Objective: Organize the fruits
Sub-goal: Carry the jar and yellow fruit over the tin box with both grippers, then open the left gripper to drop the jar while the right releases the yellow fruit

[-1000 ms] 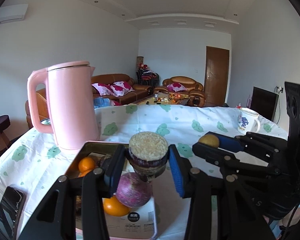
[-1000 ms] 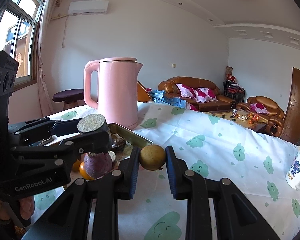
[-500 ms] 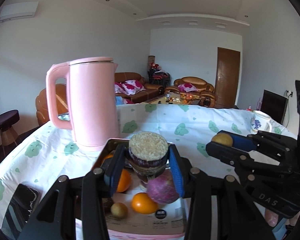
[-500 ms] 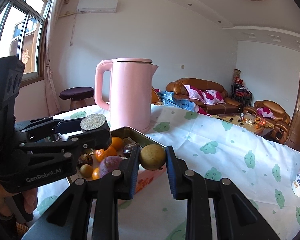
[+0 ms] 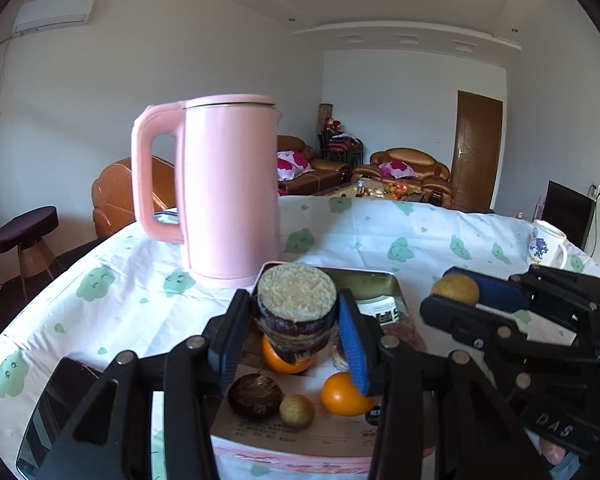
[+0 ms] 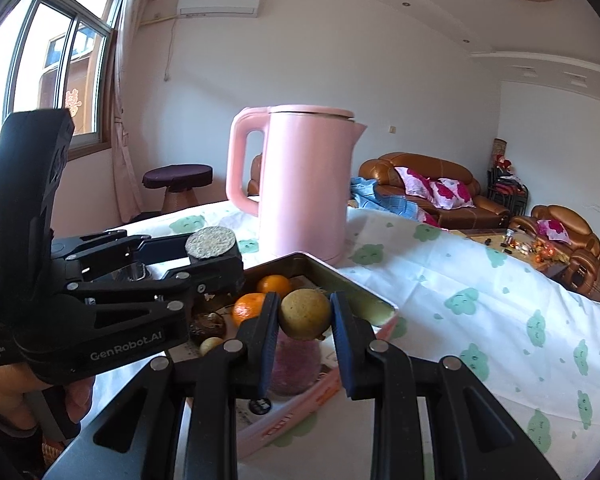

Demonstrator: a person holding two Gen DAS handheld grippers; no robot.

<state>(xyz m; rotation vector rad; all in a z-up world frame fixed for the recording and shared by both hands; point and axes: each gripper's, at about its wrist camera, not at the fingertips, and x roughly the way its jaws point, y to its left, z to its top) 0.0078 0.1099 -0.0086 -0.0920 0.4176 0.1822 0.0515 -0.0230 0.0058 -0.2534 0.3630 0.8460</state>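
Currently a cut purple fruit [image 5: 296,312] is pinched by the left gripper [image 5: 294,334] and a yellow-brown fruit [image 6: 305,314] by the right gripper [image 6: 305,332], both above the tray [image 6: 340,280]. Either could be dropped onto the oranges [image 5: 346,394] and bruised if released from this height.

Both grippers are matte black plastic linkage frames with round silver pivot screws. Left gripper [image 5: 296,330] fingers [image 5: 352,344] carry ribbed blue pads; its body reads "GenRobot.AI" in white in the right wrist view. Right gripper [image 6: 305,334] fingers [image 6: 269,344] have the same blue pads. Bare skin of left hand [image 6: 16,392] shows under the handle.
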